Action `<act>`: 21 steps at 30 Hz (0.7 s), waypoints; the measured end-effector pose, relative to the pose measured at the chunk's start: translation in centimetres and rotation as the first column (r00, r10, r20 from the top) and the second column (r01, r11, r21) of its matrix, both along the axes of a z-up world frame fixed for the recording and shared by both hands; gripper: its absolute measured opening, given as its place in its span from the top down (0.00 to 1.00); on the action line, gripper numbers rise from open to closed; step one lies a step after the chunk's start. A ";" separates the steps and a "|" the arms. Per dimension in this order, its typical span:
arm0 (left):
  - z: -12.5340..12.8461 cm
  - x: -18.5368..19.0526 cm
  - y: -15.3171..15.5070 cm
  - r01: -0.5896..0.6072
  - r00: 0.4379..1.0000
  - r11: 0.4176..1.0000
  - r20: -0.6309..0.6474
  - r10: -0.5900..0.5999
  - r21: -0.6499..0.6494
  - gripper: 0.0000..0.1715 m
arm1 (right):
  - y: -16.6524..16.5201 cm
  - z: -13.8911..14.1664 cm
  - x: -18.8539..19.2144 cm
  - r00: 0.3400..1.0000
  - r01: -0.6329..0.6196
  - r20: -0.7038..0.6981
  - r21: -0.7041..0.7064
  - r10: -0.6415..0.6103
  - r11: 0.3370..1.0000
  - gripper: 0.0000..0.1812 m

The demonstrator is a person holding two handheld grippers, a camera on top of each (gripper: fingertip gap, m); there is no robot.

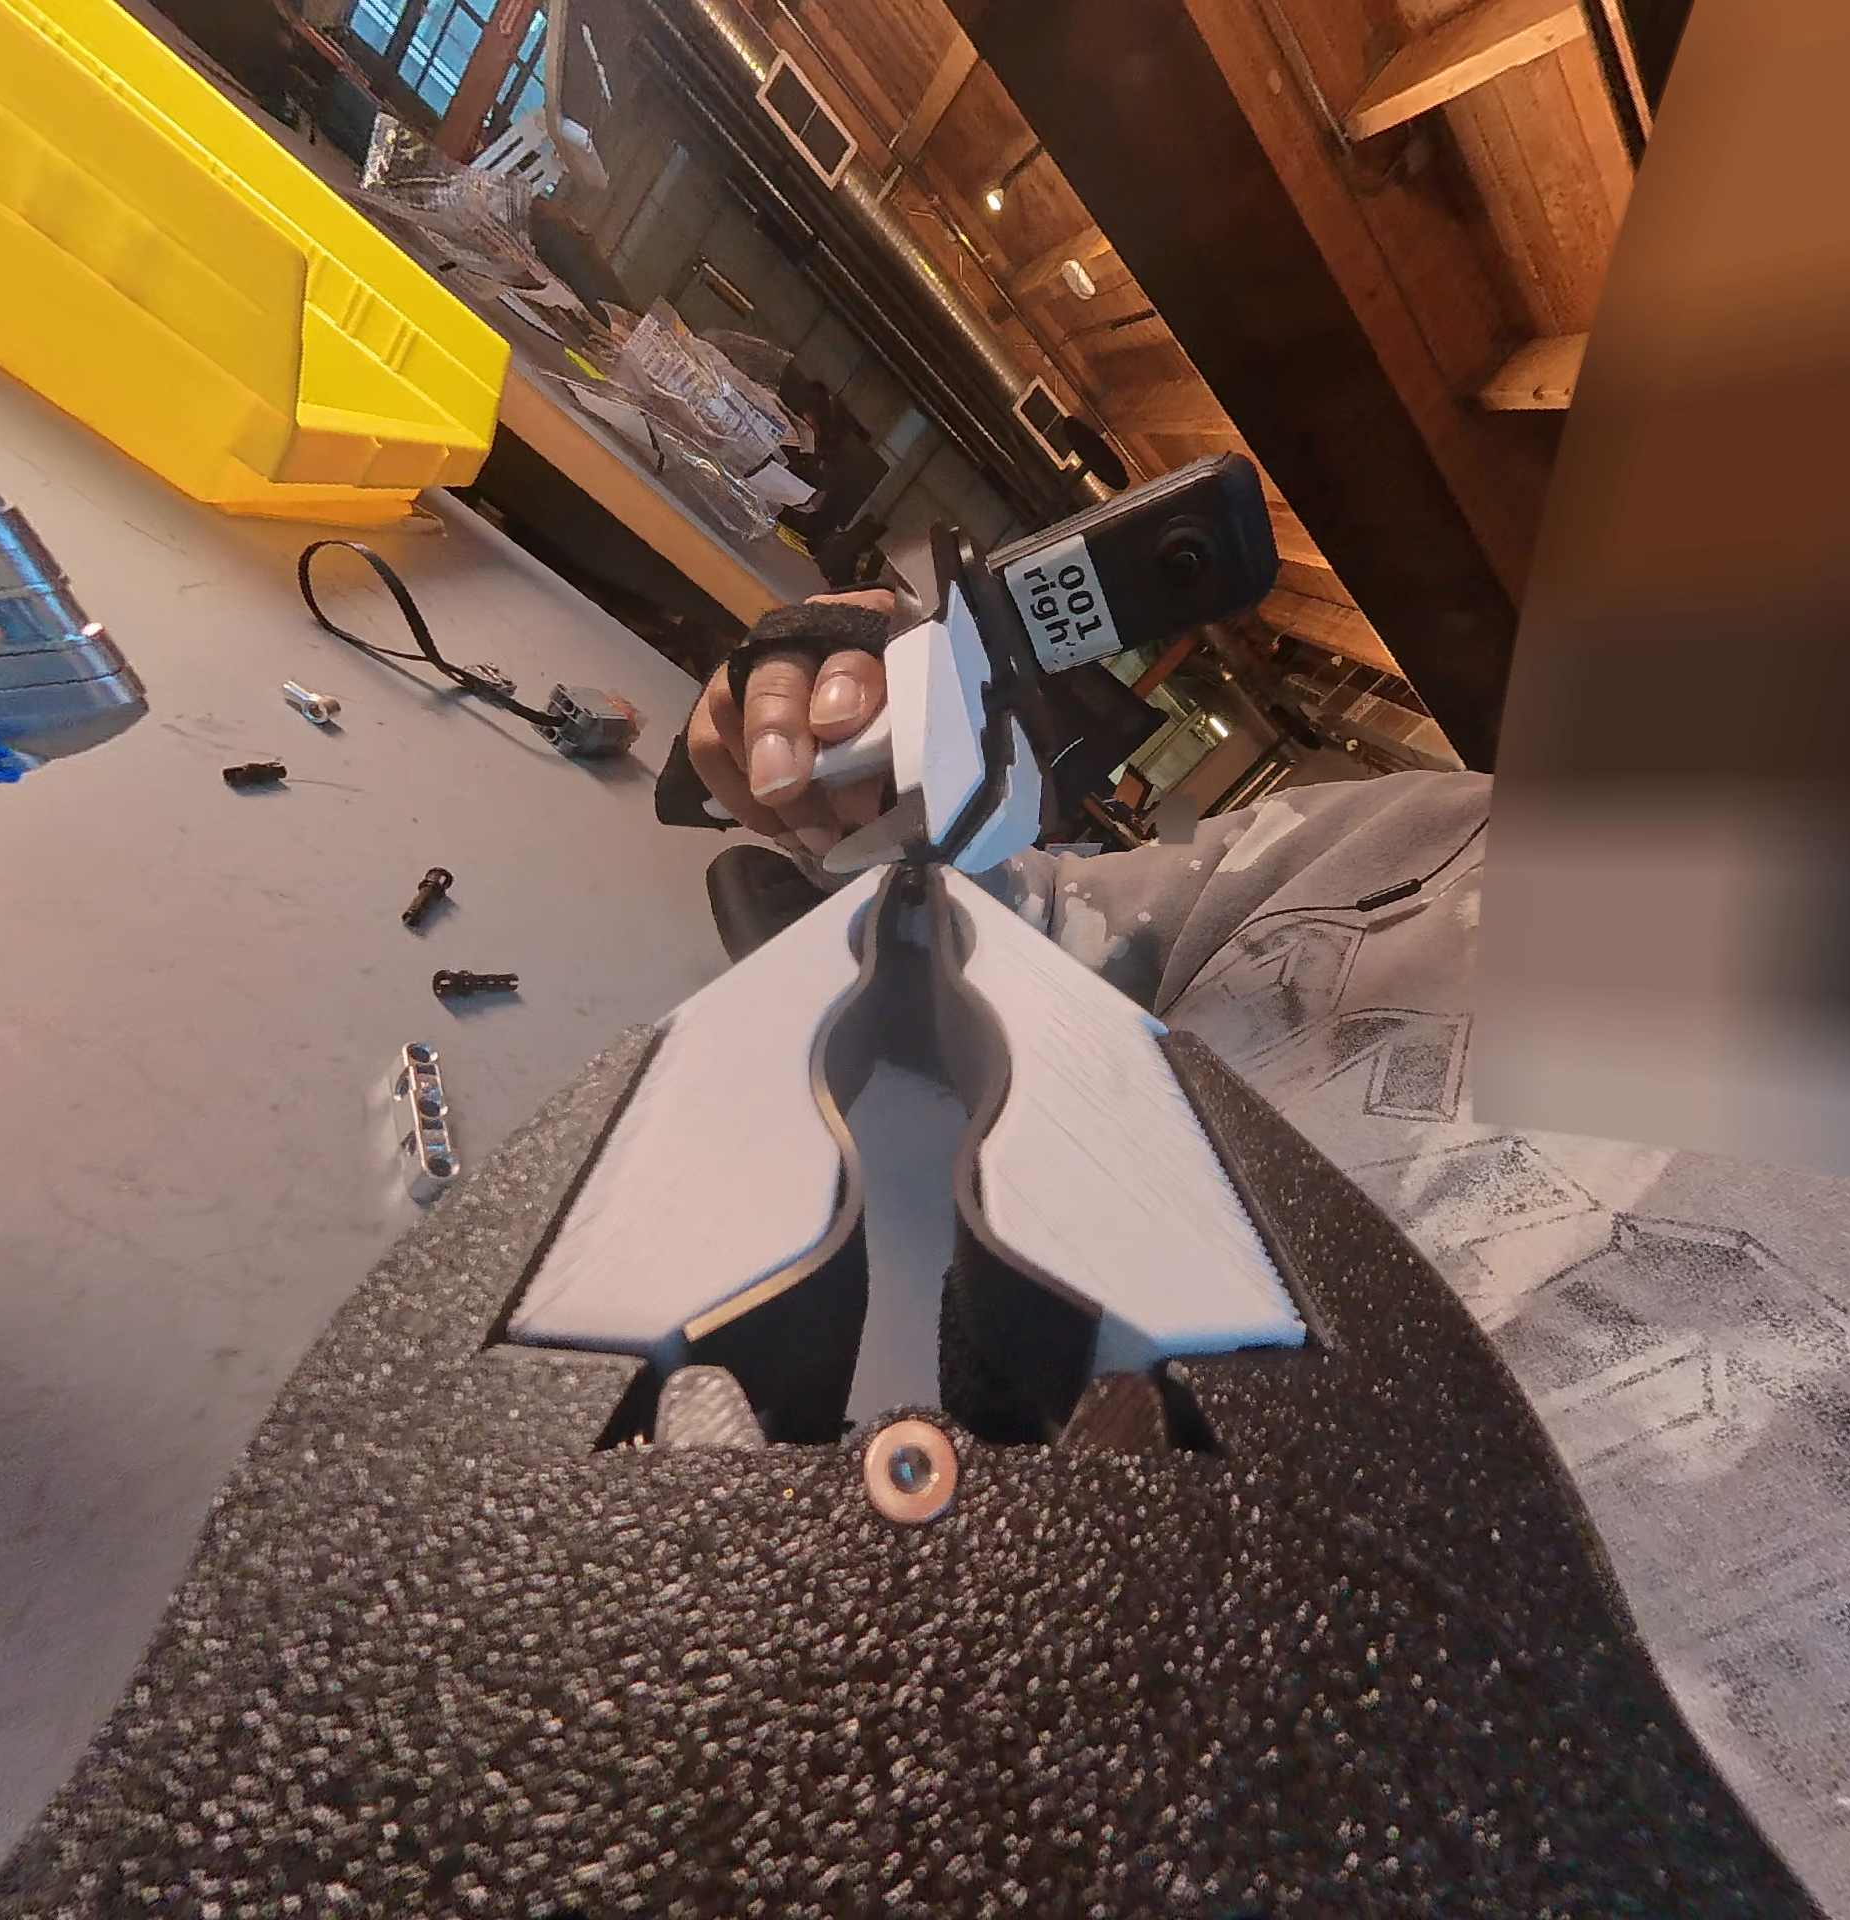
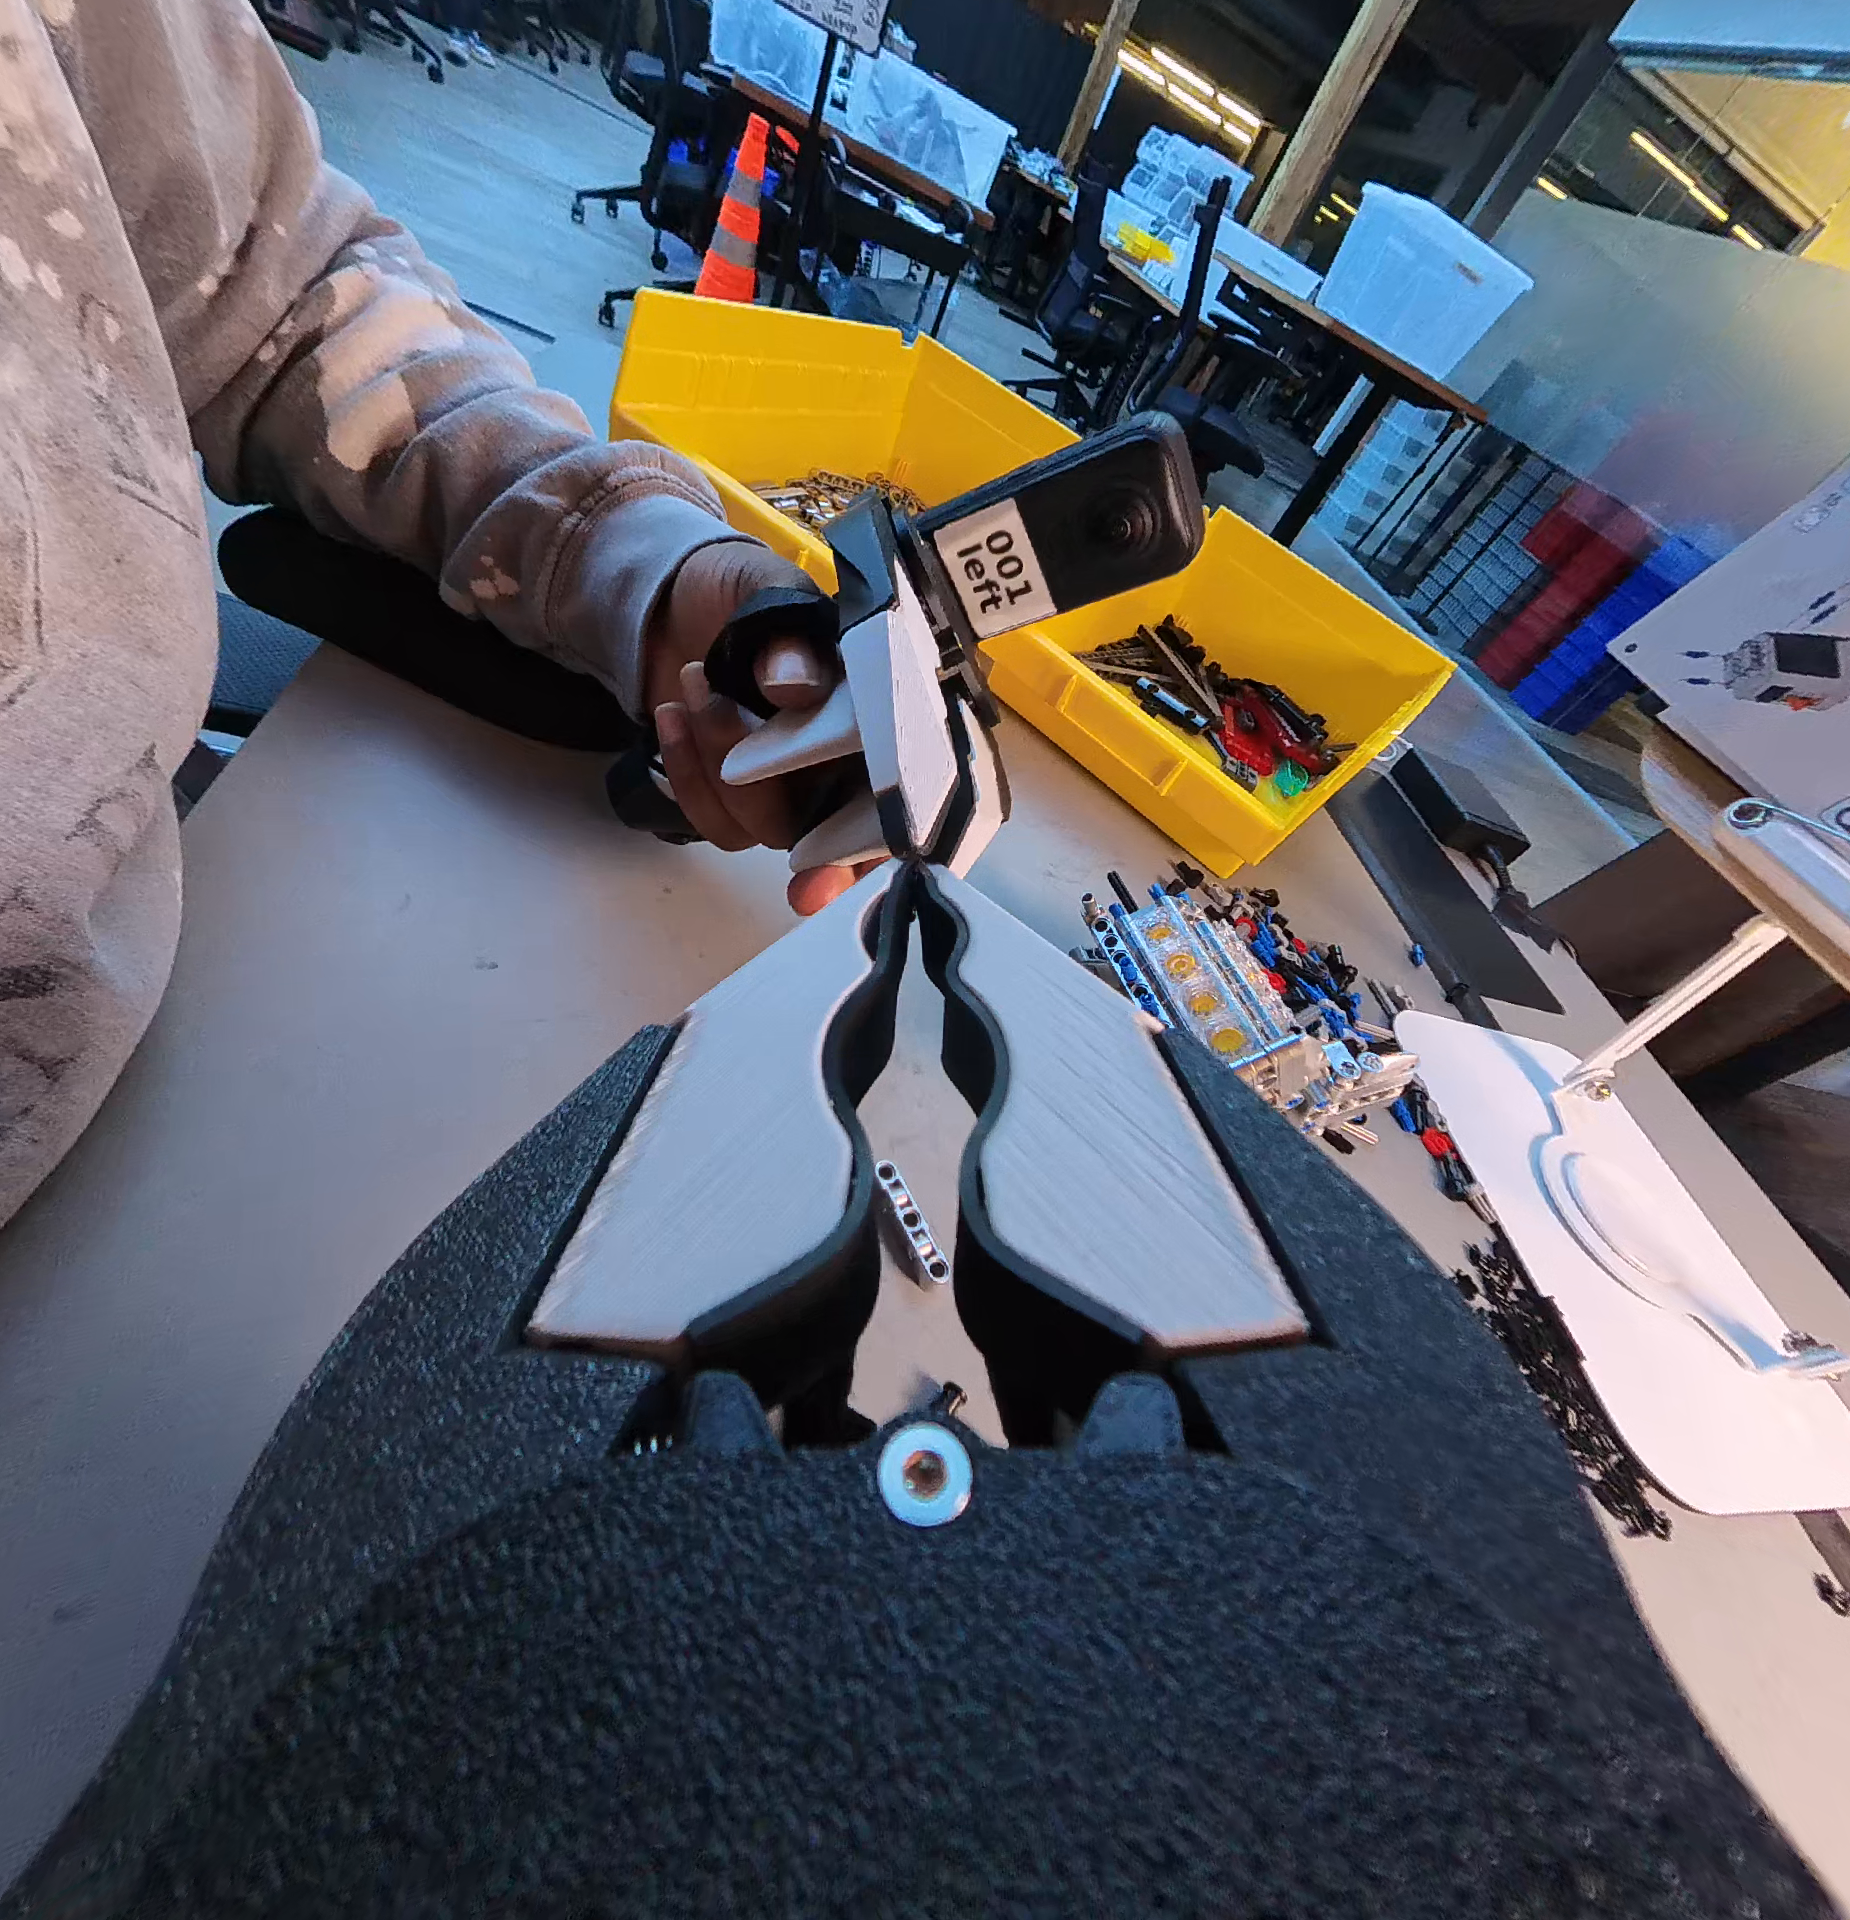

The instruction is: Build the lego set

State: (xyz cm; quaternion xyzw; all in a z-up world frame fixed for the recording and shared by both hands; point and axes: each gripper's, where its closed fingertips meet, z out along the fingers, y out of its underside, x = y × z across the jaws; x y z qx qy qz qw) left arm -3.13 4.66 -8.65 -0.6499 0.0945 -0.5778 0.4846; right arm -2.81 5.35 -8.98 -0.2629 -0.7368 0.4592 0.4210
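Left tongs (image 1: pixel 905 902): closed on a small black piece (image 1: pixel 913 883), held above the tabletop (image 1: pixel 121 1091). Judged light, rigid and easily dropped; best pinched mid-body. Right tongs (image 2: pixel 913 883): closed, tip to tip with the left; contents indiscernible.

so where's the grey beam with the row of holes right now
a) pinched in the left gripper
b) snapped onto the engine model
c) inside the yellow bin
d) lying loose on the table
d: the grey beam lies flat on the table, seen through the gap behind the right gripper, whose tips meet the left gripper above the table, apart from the beam.
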 end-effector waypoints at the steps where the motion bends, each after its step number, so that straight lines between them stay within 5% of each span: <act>1: 0.0 0.0 0.0 -0.001 1.000 1.000 0.004 0.001 -0.001 0.98 | 0.1 0.0 0.0 1.000 0.003 -0.001 0.000 -0.003 1.000 1.00; 7: 0.2 -0.3 0.1 -0.010 1.000 1.000 0.016 0.009 0.004 0.99 | 0.4 0.0 -0.1 1.000 0.014 -0.002 -0.010 -0.014 1.000 0.94; 21: 0.5 -0.4 0.2 -0.012 0.999 1.000 0.044 0.012 0.006 0.99 | 0.2 0.2 -0.4 1.000 0.025 -0.011 -0.023 -0.025 0.999 0.97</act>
